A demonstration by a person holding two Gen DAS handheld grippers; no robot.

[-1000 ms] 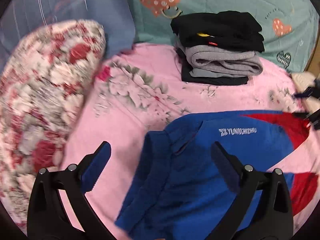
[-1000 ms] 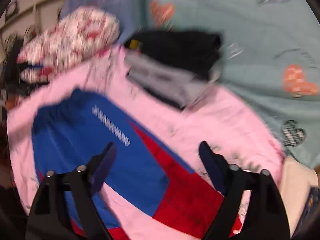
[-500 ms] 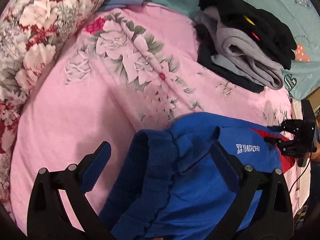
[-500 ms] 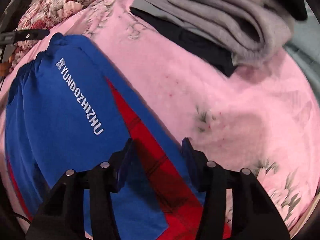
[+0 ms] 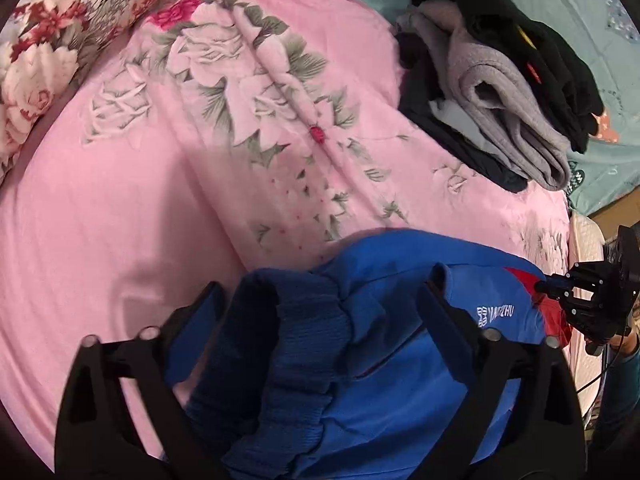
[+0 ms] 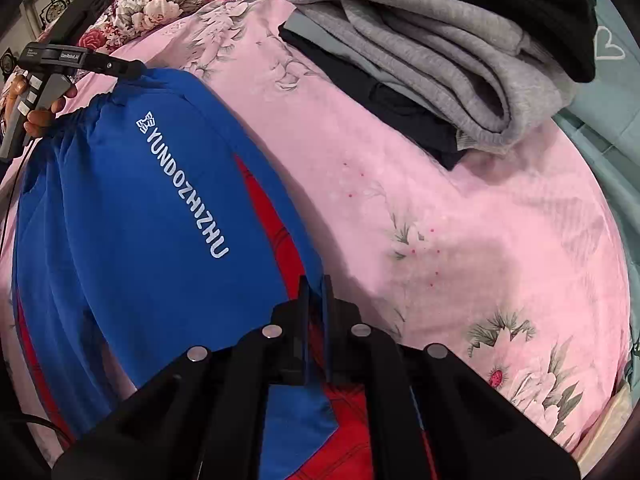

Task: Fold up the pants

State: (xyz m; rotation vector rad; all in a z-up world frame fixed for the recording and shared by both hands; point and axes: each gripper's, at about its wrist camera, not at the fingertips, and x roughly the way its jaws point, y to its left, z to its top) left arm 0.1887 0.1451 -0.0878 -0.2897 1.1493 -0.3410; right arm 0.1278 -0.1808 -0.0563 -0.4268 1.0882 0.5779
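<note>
Blue pants (image 5: 380, 360) with red panels and white lettering lie on the pink floral sheet (image 5: 140, 220). My left gripper (image 5: 320, 304) points down at the ribbed waistband. Its jaws are closing with the bunched waistband between them, and the pads do not clearly press on it. In the right wrist view the pants (image 6: 120, 220) stretch away to the left gripper (image 6: 124, 68) at the waistband corner. My right gripper (image 6: 315, 296) is shut on the pants' far edge, where blue meets red. The left wrist view shows the right gripper (image 5: 544, 286) at the red part.
A stack of folded clothes (image 5: 500, 92), black on grey on dark, sits at the back of the sheet, close to the pants (image 6: 440, 60). A floral pillow (image 5: 60, 40) lies far left, a teal quilt (image 5: 600, 20) behind. A hand (image 6: 36, 120) holds the left gripper's handle.
Both grippers have come down onto the pants. The right jaws have closed on the pants' edge. The left jaws have narrowed around the waistband.
</note>
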